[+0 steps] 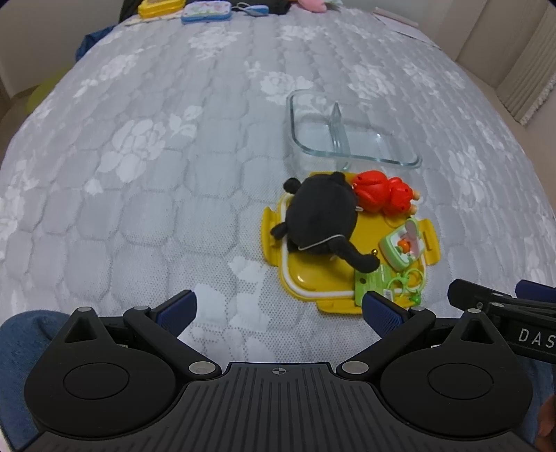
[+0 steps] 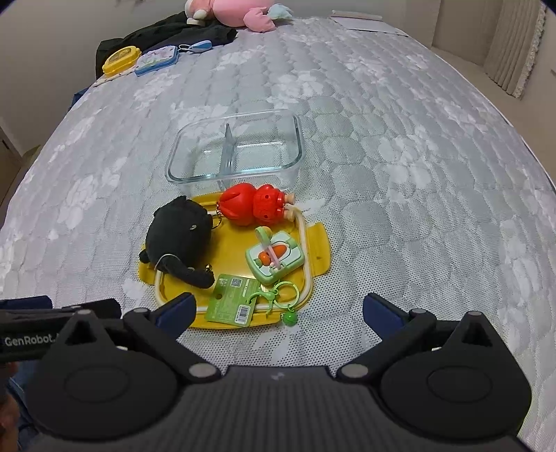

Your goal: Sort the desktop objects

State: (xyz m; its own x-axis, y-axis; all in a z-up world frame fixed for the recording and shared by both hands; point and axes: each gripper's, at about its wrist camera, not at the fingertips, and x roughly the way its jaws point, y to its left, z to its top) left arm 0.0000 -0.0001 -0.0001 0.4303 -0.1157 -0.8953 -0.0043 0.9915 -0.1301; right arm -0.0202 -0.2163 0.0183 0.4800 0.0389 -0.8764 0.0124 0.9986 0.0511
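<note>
A yellow lid [image 2: 318, 247] [image 1: 305, 274] lies flat on the grey quilted bedspread. On it rest a black plush toy [image 2: 180, 240] [image 1: 319, 215], a red doll figure [image 2: 255, 205] [image 1: 382, 191], and a green carrot keychain [image 2: 274, 259] [image 1: 403, 245] with a green tag [image 2: 231, 302] [image 1: 371, 283]. Behind the lid stands a clear glass divided container [image 2: 236, 149] [image 1: 347, 135], with nothing in it. My left gripper [image 1: 278, 309] is open, near and left of the lid. My right gripper [image 2: 278, 309] is open just before the lid's near edge. Neither holds anything.
At the far end of the bed lie a yellow box [image 2: 120, 61], a blue tin [image 2: 156, 59], dark clothing [image 2: 173, 33] and a pink plush [image 2: 239, 14]. Curtains [image 2: 514, 45] hang at the right. The right gripper's body [image 1: 504, 313] shows in the left view.
</note>
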